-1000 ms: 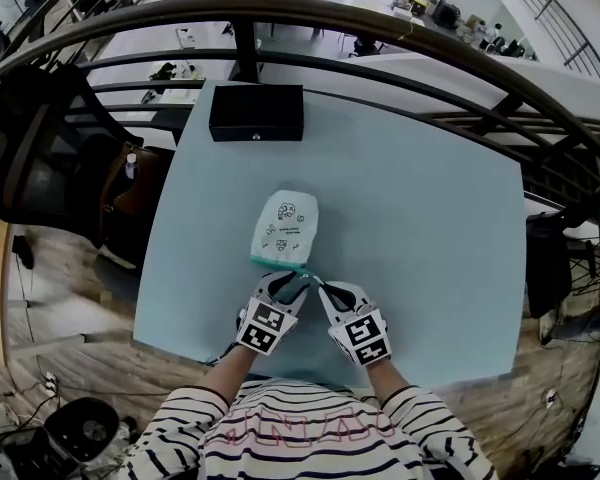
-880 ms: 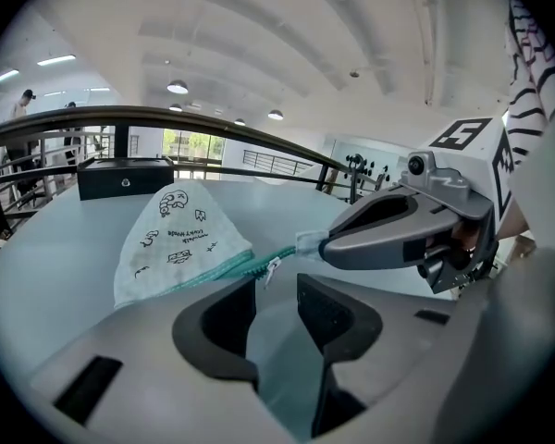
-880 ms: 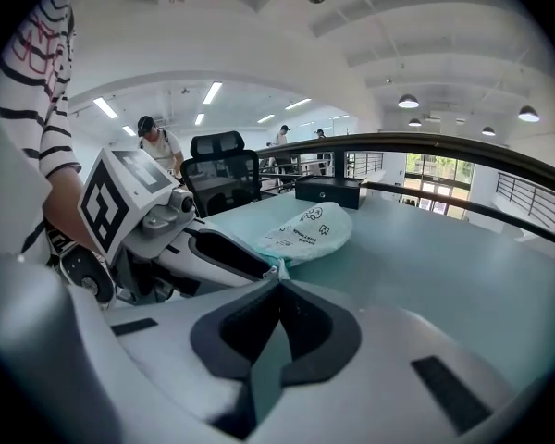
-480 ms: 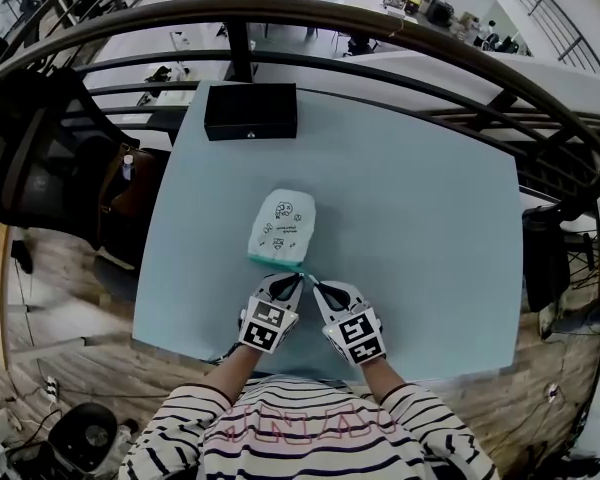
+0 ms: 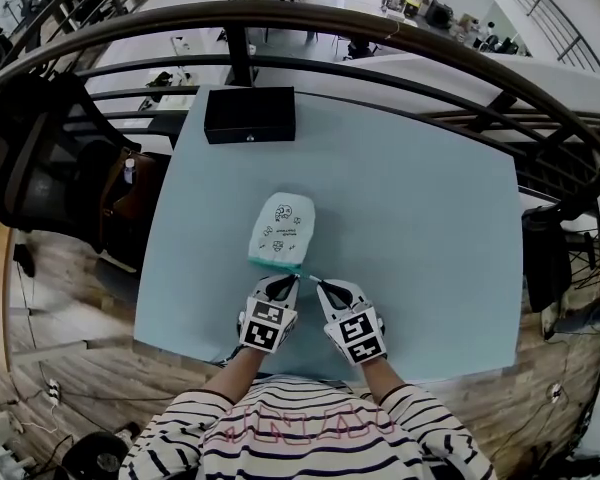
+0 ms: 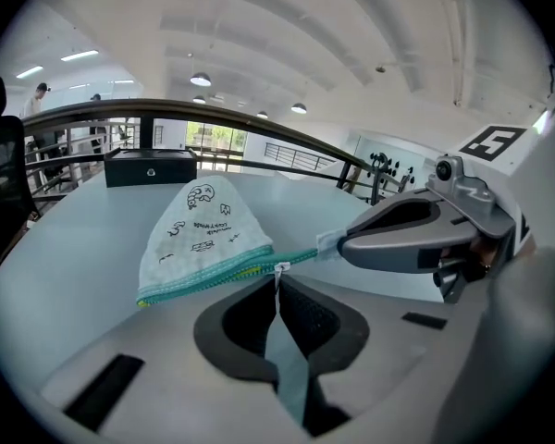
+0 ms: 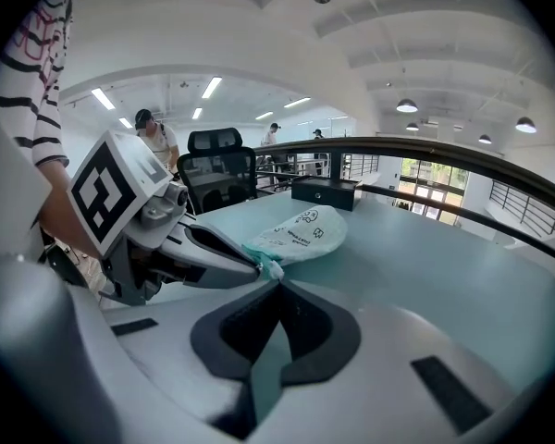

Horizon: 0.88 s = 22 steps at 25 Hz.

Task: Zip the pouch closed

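Note:
The white pouch (image 5: 283, 230) with small doodles lies on the pale blue table (image 5: 420, 218); its teal zipper edge (image 6: 213, 274) faces me. My left gripper (image 6: 277, 281) has just been closing its jaws, and they now pinch the small zipper pull (image 6: 278, 269). My right gripper (image 7: 276, 281) is shut on the fabric tab (image 7: 272, 269) at the zipper's end. In the head view the left gripper (image 5: 291, 280) and right gripper (image 5: 313, 282) meet tip to tip at the pouch's near right corner.
A black box (image 5: 249, 114) stands at the table's far edge, behind the pouch. A curved dark railing (image 5: 380, 23) runs beyond it. A black office chair (image 5: 35, 153) stands off the table's left side. The near table edge (image 5: 190, 343) lies just under my hands.
The left gripper's jaws went from wide open to shut on the zipper pull. The right gripper and the pouch stayed where they were.

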{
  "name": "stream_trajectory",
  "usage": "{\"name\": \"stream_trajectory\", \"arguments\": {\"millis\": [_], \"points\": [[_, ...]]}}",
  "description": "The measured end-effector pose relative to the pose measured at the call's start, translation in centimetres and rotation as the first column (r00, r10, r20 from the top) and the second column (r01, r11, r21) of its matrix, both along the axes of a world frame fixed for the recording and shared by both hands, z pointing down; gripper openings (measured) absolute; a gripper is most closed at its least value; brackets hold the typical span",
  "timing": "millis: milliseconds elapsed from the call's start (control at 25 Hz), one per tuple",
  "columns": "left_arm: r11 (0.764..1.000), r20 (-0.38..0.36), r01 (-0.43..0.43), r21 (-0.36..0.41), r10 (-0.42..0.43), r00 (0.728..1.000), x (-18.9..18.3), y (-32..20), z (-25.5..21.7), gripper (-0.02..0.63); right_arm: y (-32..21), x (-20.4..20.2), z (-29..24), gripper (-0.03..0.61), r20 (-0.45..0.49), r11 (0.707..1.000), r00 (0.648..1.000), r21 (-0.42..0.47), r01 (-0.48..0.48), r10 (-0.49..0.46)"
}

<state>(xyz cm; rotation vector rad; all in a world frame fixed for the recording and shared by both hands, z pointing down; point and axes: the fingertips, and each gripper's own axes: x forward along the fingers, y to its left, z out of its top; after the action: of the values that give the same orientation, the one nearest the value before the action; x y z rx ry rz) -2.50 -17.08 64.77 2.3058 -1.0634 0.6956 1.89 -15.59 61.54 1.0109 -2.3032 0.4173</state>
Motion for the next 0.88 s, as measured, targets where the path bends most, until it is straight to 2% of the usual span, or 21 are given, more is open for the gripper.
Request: {"name": "stream_trajectory", "arguments": {"millis": [240,440,880], "points": [[0.999,0.018,0.050,-0.022,-0.049,0.999,-1.4,-0.8,0.1,0.034,-0.6,0.6,-0.1,0.028,-0.001,0.999,0.999,0.015,-0.032,0.032],[0.992,0.052,0.123,-0.038,-0.121,0.991,-3.1,-1.4,0.6,0.034,-0.8,1.2,0.0,0.028,0.010,0.997,0.997,0.004,-0.073,0.073],[0.983,0.099,0.180,-0.043,-0.175,0.980,-5.6,-2.1,1.1,0.035,-1.4,1.8,-0.1,0.027,0.012,0.994,0.994,0.010,-0.110,0.110]]}}
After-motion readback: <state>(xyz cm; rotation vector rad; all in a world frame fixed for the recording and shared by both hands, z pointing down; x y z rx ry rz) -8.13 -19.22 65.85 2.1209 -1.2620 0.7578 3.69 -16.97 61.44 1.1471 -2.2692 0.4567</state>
